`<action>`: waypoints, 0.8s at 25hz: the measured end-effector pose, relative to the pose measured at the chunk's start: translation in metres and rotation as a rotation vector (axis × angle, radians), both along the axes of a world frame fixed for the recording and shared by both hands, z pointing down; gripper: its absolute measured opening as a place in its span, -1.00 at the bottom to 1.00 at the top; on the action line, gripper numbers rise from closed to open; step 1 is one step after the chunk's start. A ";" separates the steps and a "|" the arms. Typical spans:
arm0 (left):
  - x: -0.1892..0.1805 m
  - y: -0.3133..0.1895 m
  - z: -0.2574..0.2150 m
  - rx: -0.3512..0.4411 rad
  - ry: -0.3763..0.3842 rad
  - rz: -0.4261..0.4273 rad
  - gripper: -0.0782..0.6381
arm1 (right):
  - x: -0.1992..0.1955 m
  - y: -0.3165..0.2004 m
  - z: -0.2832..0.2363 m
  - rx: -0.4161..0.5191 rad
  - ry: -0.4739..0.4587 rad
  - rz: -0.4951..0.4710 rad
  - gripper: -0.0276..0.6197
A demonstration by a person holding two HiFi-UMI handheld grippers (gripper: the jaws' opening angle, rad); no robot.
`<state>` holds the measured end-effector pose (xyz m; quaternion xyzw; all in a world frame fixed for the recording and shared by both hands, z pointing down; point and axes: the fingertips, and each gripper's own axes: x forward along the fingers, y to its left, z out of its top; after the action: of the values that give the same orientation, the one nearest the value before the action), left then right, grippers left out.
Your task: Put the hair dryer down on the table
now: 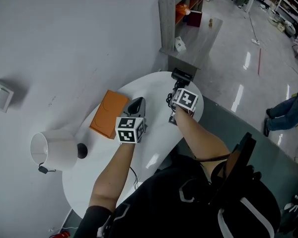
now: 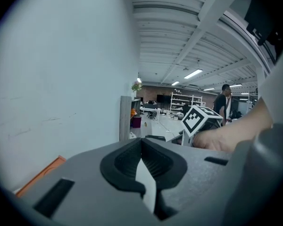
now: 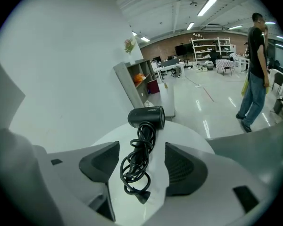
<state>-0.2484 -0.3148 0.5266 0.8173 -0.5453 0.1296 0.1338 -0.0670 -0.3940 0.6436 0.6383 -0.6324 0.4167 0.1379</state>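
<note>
White table [image 1: 154, 86] with hair dryer [image 3: 146, 117] between wide-open right tongs [image 3: 141, 149], seemingly untouched; left tongs [image 2: 141, 145] closed, empty.

We get bright even light from ceiling strips [image 3: 211, 6], glare streaks on the floor [image 1: 247, 59], fisheye warp plus black corners in both gripper views

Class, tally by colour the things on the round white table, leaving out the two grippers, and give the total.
Black: 1, the hair dryer
Orange: 1, the flat box
White: 1, the lamp
Total: 3
</note>
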 end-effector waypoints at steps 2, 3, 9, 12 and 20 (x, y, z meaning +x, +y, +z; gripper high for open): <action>-0.002 0.010 -0.009 0.015 0.021 -0.015 -0.76 | 0.000 0.008 -0.013 0.030 -0.003 -0.012 0.00; -0.003 0.015 -0.013 0.017 0.039 -0.025 -0.76 | 0.000 0.012 -0.021 0.050 -0.009 -0.022 0.00; -0.012 0.054 -0.036 0.047 0.077 -0.074 -0.76 | -0.022 0.038 -0.073 0.178 -0.132 -0.131 -0.01; -0.025 0.071 -0.048 0.058 0.060 -0.106 -0.76 | -0.034 0.051 -0.106 0.257 -0.163 -0.203 -0.31; -0.056 0.123 -0.073 0.129 0.019 -0.206 -0.76 | -0.067 0.105 -0.190 0.487 -0.165 -0.443 -0.55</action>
<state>-0.3047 -0.1917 0.4533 0.7649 -0.6324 0.0719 0.0990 -0.1344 -0.2894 0.4535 0.4637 -0.8457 0.2637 0.0168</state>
